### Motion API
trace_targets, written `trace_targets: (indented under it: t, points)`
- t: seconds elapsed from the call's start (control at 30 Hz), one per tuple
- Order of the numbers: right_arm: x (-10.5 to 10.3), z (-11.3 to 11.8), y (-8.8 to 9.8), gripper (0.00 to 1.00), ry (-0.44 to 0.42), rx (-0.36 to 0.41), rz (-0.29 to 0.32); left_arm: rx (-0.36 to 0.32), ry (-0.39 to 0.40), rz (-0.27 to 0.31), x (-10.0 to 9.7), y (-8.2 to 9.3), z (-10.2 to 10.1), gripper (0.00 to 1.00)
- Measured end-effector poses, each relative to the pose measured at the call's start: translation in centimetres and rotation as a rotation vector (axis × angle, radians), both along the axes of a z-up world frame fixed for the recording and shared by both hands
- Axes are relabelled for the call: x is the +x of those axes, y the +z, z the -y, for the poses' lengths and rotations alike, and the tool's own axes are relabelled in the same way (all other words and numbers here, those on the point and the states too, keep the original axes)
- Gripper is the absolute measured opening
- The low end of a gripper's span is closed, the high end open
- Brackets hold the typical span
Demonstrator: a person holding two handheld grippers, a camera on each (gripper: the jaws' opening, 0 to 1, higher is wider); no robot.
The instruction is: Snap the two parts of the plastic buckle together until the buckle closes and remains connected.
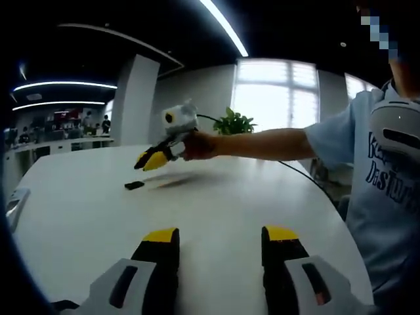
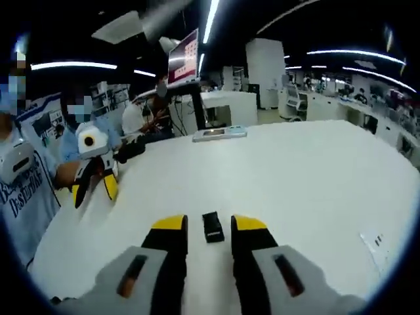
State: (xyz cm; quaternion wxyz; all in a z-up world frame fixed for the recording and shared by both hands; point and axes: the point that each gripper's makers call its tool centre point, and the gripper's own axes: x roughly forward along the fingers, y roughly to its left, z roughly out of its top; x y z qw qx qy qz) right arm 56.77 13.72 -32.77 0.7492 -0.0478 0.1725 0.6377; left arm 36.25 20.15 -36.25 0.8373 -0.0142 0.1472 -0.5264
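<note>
While the right claw [image 2: 209, 231] hangs low over the white worktop [image 2: 308, 177], its yellow-tipped jaws stand parted and grasp nothing; the small black buckle piece [image 2: 212, 227] lies flat on the worktop right between the two tips, and whether either jaw touches it I cannot tell; further out on the same worktop sits a flat pale device [image 2: 220, 134] near the far edge, and a slip of paper [image 2: 375, 240] off to the right. Over in the left gripper view, the left claw [image 1: 222, 237] is likewise released, jaws wide apart above bare worktop [image 1: 216, 203], holding nothing; ahead of it the buckle piece [image 1: 134, 185] shows as a small dark shape lying on the surface, with the right claw [image 1: 152, 160] poised just beside and above it, gripped by a person's hand [image 1: 199, 146]; a green plant [image 1: 234, 122] stands behind that arm by the bright window [image 1: 275, 92]. In the right gripper view the left claw [image 2: 92, 186] appears at the left edge, jaws spread.
</note>
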Motion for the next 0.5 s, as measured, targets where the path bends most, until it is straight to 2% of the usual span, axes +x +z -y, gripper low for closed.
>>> trace_targets:
  t: [0.17,0.27,0.33,0.5]
  points:
    - [0.9,1.7,3.1,0.38,-0.092,0.214,-0.032,0.002,-0.002,0.001,0.2,-0.1,-0.3,0.51]
    - [0.4,2.5,4.4,0.36,-0.090,0.298,-0.049,0.002,-0.001,0.001,0.3,-0.1,-0.5,0.51]
    - [0.2,3.0,5.0,0.38,-0.101,0.350,-0.069,-0.001,-0.002,0.001,0.4,-0.1,-0.7,0.51]
    - [-0.4,4.1,5.2,0.42,-0.112,0.413,-0.079,-0.007,0.001,0.001,0.2,0.1,-0.4,0.51]
